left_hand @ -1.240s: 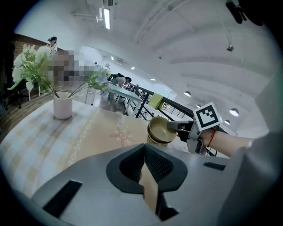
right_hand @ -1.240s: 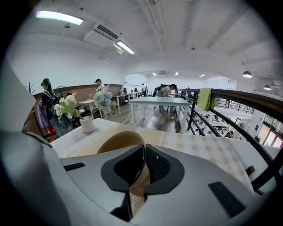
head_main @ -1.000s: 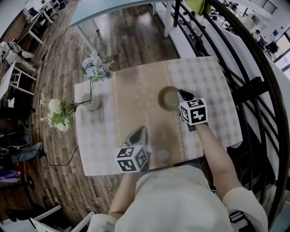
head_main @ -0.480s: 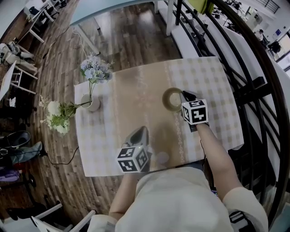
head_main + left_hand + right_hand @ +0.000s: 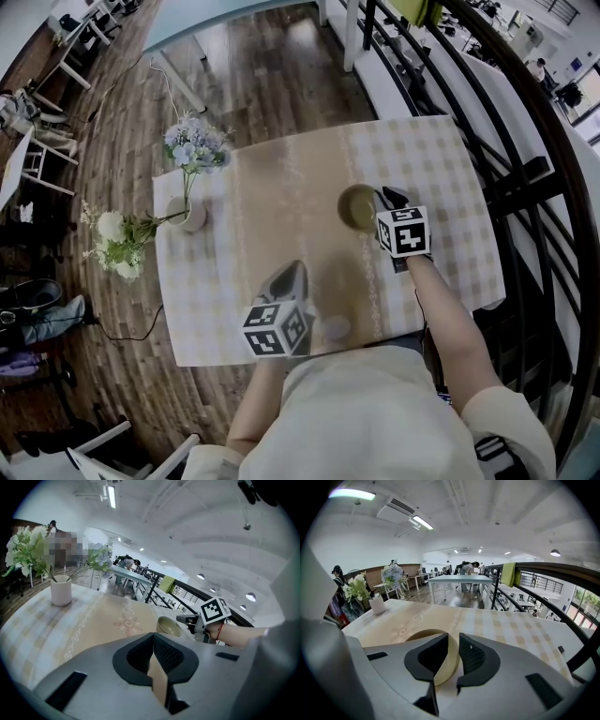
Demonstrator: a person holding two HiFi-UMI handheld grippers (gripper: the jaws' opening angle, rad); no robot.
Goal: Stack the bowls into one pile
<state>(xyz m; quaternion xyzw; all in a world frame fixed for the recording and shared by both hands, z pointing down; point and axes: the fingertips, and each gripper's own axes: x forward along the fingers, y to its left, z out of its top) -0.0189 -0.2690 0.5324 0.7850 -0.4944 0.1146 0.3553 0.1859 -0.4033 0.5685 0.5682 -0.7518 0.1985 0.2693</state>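
1. Clearly, the right tongs [image 5: 453,641] are pinched on the near rim of the olive bowl [image 5: 424,634], with the thin wall standing between the two pads. The left tongs [image 5: 153,637] are closed on nothing and hover low over the near part of the worktop [image 5: 281,206].
2. The bowl sits right of the worktop's middle, well apart from the flower vase [image 5: 192,214]. From these views I cannot tell whether it rests on the cloth or hangs just above it. Nor can I tell whether a second bowl is nested under it.
3. The likely trouble is that a grip on one side of the rim leaves the bowl's weight hanging off the pads. A quick swing could make it pivot and dip on the far side, or slip out onto the cloth.
4. Dragging it instead could ruck the checked cloth.
5. The bowl stands mouth up. Being round it has no long axis, only its upright centre line, and it shows no clear tilt.
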